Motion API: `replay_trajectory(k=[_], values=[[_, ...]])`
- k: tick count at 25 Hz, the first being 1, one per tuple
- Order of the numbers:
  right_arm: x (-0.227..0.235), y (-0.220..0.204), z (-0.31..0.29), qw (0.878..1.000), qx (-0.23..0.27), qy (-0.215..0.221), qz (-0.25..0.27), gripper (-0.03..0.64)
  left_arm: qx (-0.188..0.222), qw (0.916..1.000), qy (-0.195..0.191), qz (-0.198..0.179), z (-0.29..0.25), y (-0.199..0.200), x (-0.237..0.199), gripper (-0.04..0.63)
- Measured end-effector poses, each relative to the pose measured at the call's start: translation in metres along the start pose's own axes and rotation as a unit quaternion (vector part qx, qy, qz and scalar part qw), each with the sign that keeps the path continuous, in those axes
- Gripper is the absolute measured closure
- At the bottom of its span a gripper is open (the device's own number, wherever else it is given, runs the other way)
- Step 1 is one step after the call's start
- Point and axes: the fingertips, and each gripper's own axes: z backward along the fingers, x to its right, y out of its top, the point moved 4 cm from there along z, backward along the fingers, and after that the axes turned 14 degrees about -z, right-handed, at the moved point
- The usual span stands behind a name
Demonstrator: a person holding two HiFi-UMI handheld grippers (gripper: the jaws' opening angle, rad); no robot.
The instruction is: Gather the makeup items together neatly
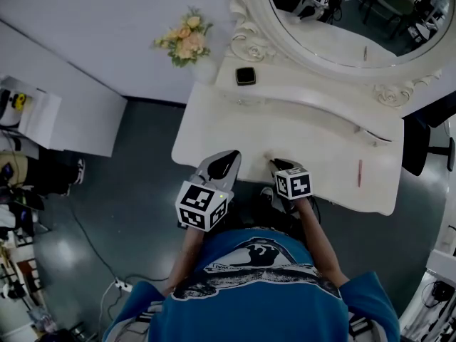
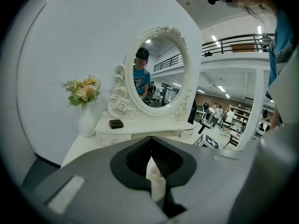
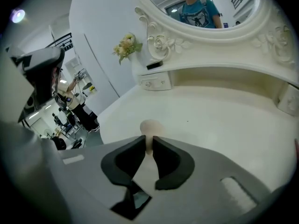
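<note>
A beige makeup sponge (image 3: 150, 126) rests near the front edge of the white vanity table (image 1: 313, 130). My right gripper (image 3: 150, 141) is shut on it, the pads pinching its near end; in the head view the gripper (image 1: 274, 164) stands at the sponge (image 1: 268, 156). A black compact (image 1: 246, 75) lies on the raised shelf at the back left. Towards the table's right end lies a thin pink stick (image 1: 360, 173). My left gripper (image 1: 229, 157) hovers over the front left of the table, its jaws (image 2: 150, 141) shut, with only pale tabletop showing behind them.
An oval mirror (image 1: 342, 27) in a carved white frame rises at the back. A white vase of flowers (image 1: 187, 38) stands at the back left corner. Small drawers sit under the shelf (image 3: 156, 82). Dark floor lies left of the table.
</note>
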Motion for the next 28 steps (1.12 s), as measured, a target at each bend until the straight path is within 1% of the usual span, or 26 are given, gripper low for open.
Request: replay_trajectory(k=[5, 10, 16, 19, 21, 25, 28], values=[[0.031, 0.015, 0.023, 0.998, 0.041, -0.018, -0.042, 0.561, 0.002, 0.9997, -0.021, -0.008, -0.016, 0.005, 0.017, 0.584], [0.069, 0.027, 0.037, 0.993, 0.068, -0.049, -0.082, 0.561, 0.001, 0.9990, -0.040, -0.017, -0.029, 0.010, 0.034, 0.584], [0.108, 0.042, 0.045, 0.981, 0.098, -0.077, -0.148, 0.561, -0.006, 0.9987, -0.045, -0.023, -0.039, 0.013, 0.044, 0.584], [0.122, 0.044, 0.040, 0.976, 0.098, -0.087, -0.176, 0.561, -0.008, 0.9986, -0.045, -0.026, -0.044, 0.014, 0.047, 0.584], [0.128, 0.041, 0.034, 0.974, 0.094, -0.089, -0.188, 0.561, -0.012, 0.9985, -0.047, -0.027, -0.047, 0.014, 0.049, 0.584], [0.132, 0.038, 0.029, 0.969, 0.098, -0.074, -0.213, 0.560, -0.018, 0.9982, -0.050, -0.029, -0.052, 0.014, 0.051, 0.584], [0.135, 0.037, 0.029, 0.963, 0.103, -0.062, -0.240, 0.558, -0.019, 0.9983, -0.047, -0.028, -0.055, 0.015, 0.049, 0.584]])
